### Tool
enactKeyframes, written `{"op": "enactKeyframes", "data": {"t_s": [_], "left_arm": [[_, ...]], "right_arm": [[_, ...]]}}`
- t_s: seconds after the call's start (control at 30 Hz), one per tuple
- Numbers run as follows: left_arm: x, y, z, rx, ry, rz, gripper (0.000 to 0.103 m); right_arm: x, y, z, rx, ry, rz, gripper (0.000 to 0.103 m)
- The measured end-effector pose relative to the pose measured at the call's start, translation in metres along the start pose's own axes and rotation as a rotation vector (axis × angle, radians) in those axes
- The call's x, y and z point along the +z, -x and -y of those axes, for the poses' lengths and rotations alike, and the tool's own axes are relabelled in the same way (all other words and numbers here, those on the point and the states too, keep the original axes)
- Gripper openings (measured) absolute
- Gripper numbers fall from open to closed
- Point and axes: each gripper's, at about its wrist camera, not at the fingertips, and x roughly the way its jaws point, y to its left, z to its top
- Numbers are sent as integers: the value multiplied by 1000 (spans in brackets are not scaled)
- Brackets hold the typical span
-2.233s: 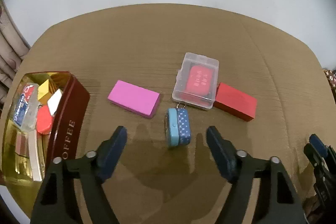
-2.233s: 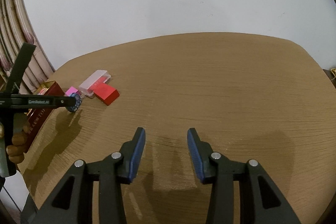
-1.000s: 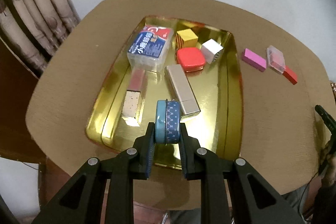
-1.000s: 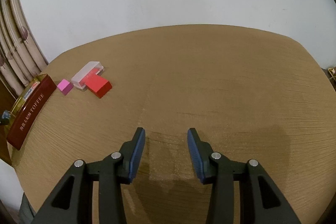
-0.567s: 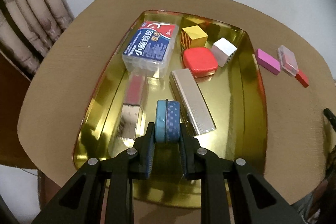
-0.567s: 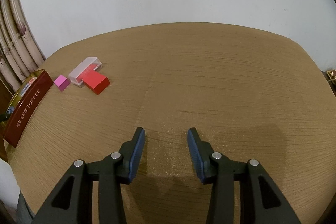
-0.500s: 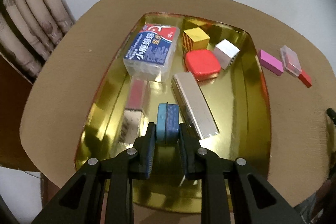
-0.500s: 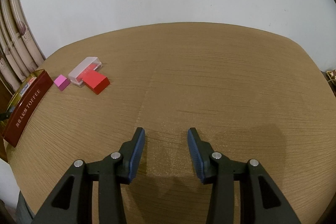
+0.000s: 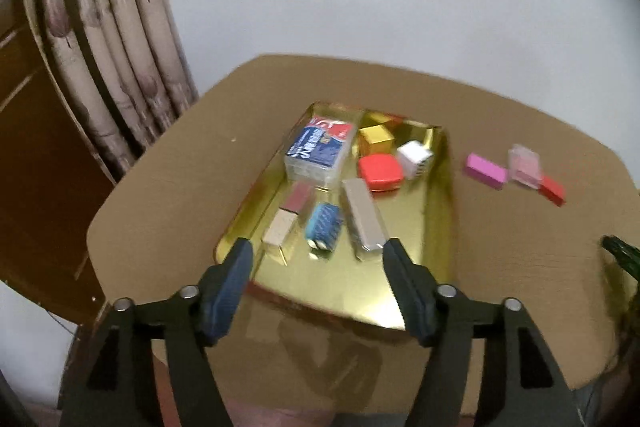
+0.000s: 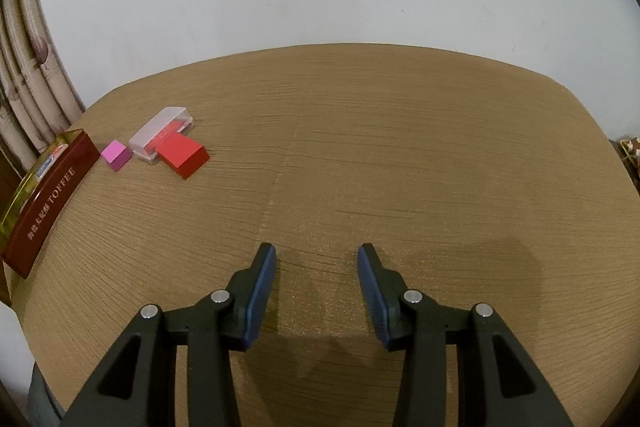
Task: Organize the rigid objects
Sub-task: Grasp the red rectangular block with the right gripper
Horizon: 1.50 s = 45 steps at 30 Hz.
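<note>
The small blue dotted tin (image 9: 323, 227) lies inside the gold tray (image 9: 436, 291), between a pink-and-white box (image 9: 286, 223) and a long silver box (image 9: 364, 219). My left gripper (image 9: 318, 251) is open and empty, raised above the tray's near end. A pink block (image 9: 485, 171), a clear case (image 9: 524, 167) and a red block (image 9: 552, 190) lie on the table right of the tray. In the right wrist view they show as the pink block (image 10: 116, 155), clear case (image 10: 160, 135) and red block (image 10: 182, 157). My right gripper (image 10: 316, 269) is open and empty over bare table.
The tray also holds a blue card box (image 9: 320, 151), a gold cube (image 9: 375, 139), a red square tin (image 9: 379, 171) and a white cube (image 9: 415, 155). Its dark red TOFFEE side (image 10: 48, 203) shows in the right wrist view. Curtains (image 9: 112, 39) hang at the left.
My left gripper carried the blue tin over the tray, lowered it, opened and let it go, then pulled back and up. The right gripper has stayed still.
</note>
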Motion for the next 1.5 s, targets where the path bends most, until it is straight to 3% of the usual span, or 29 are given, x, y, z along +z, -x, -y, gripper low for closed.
{"op": "enactKeyframes", "data": {"t_s": [0.2,0.47,0.67,0.87,1.03,1.3,1.5], "left_arm": [[-37,27,30,-75,-10,-23,69],[-80,12,35,-137,62,-133,69],[-93,3,29,-115,98,-152,69],[-95,6,35,-75,50,-127,69],[-99,3,43,-74,3,-135,69],[-105,-4,42,-96,2,-172,70],[-106,-6,42,-93,-3,-172,71]], "right_arm": [[28,-5,-34,174,119,-28,43],[72,-39,-88,179,389,-110,43],[84,-61,-110,189,531,-182,43],[96,-80,-121,180,577,-214,43],[105,-94,-123,177,583,-244,43],[109,-105,-143,152,712,-284,43],[119,-114,-140,179,677,-332,43]]}}
